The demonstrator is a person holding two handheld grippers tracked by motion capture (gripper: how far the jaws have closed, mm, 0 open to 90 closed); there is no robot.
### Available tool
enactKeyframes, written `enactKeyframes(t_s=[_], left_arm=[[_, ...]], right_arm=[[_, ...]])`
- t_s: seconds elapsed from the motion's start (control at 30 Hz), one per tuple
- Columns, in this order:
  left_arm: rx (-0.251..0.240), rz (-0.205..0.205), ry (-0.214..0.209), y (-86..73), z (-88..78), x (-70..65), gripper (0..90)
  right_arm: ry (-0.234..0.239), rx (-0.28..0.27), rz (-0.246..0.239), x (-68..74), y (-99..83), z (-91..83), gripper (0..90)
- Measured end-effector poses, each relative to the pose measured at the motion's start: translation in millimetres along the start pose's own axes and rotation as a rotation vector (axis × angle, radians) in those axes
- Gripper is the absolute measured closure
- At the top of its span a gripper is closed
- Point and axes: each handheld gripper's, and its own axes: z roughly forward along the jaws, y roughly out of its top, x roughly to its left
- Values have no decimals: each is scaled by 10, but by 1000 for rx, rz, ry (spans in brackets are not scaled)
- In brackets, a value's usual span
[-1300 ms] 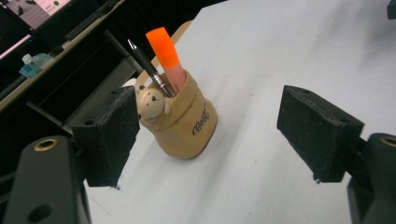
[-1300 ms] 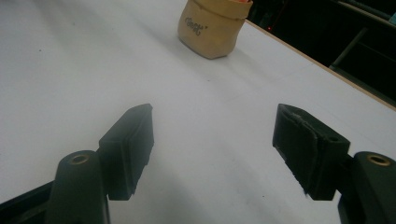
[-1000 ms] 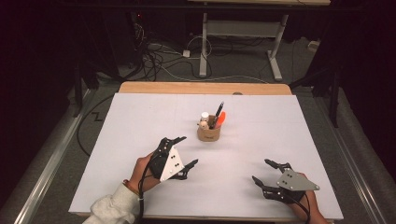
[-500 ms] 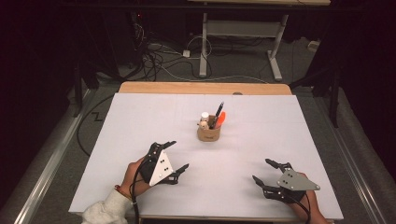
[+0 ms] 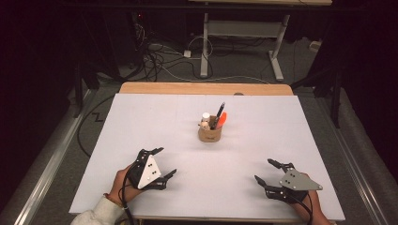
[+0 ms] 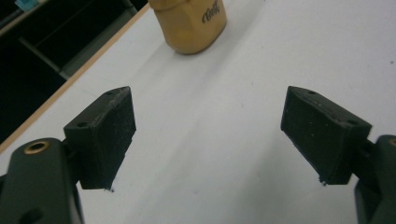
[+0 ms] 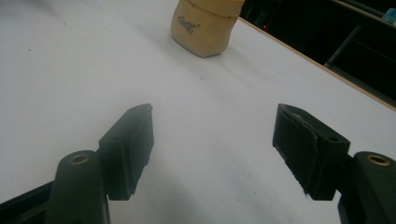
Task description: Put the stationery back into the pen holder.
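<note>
My left gripper view shows dark slanted lettering on the side of the tan cup; it looks like "Good", but I can't read it for sure. My right gripper view shows the same small print on the cup, too blurred to spell out.

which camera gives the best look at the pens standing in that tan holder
The high view: the black pen and orange marker stand clear in the tan holder. Both gripper views show the holder's lower body, cropped at the top edge.
</note>
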Motion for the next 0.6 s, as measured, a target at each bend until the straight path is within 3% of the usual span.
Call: enactKeyframes(t_s=[0.17,0.3,0.6], left_arm=[[22,-52,8,-122,-108,47,147],[35,-70,16,-201,-176,55,147],[28,-50,8,-184,-193,30,147]], right_arm=[[2,-2,3,-7,-8,-8,299],[1,-7,-1,-12,-3,-17,299],[-6,-1,-17,26,13,-33,298]])
